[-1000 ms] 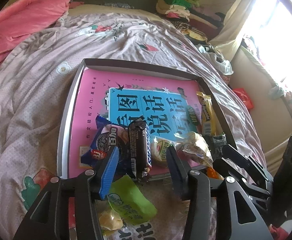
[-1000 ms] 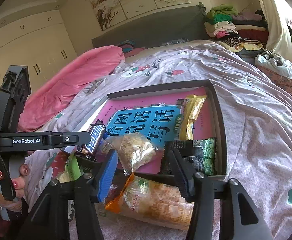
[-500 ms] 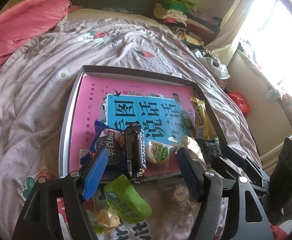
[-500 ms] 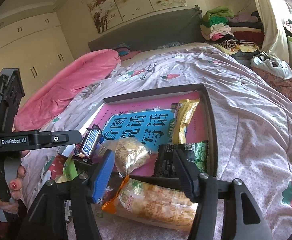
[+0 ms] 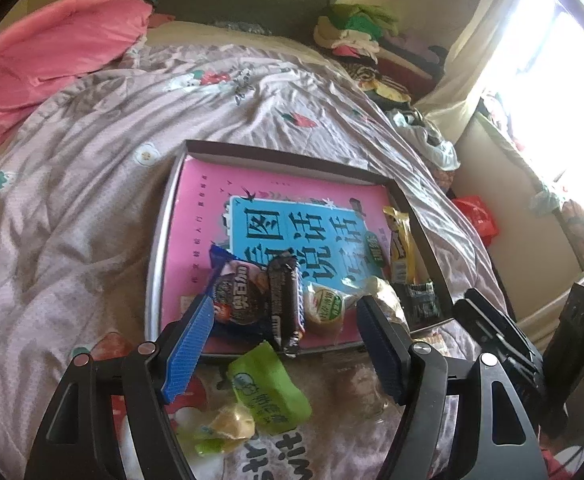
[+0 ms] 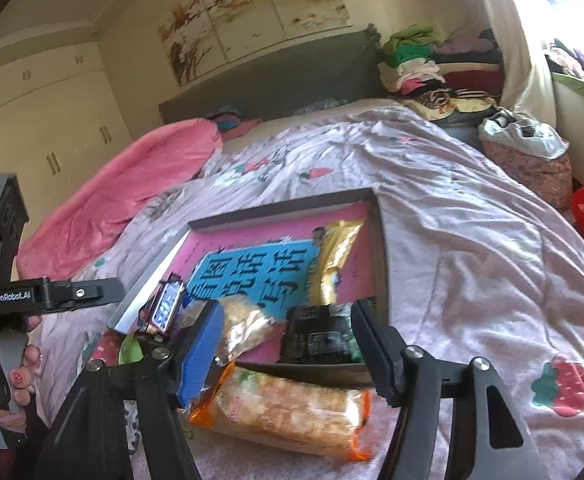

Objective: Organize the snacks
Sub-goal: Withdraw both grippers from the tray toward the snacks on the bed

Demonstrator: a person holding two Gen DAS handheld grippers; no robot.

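Left wrist view: left gripper [image 5: 282, 334] low in frame, jaws apart, nothing pinched between the pads. Just beyond the tips, a tray [image 5: 292, 160] sits mid-frame on a pink-patterned bedspread [image 5: 72, 200], with a pink book [image 5: 292, 216] lying flat inside it. Along the tray's lower edge: blue cookie pack [image 5: 234, 294], dark chocolate bar [image 5: 286, 304] overhanging the rim, round green-label snack [image 5: 326, 306]. Yellow stick pack [image 5: 402, 240] lies along the right side. Green packet [image 5: 268, 390] lies on the bedspread below the tray, between the fingers.

Right wrist view: right gripper [image 6: 288, 350] at lower centre, jaws opening, pads clear of everything. Dark green-black packet [image 6: 320, 338] and clear crumbly bag [image 6: 244, 322] rest in the tray's near end. Orange cracker bag [image 6: 288, 414] lies outside the tray, lower centre. A hand [image 6: 20, 368] holds the left gripper at the left edge.
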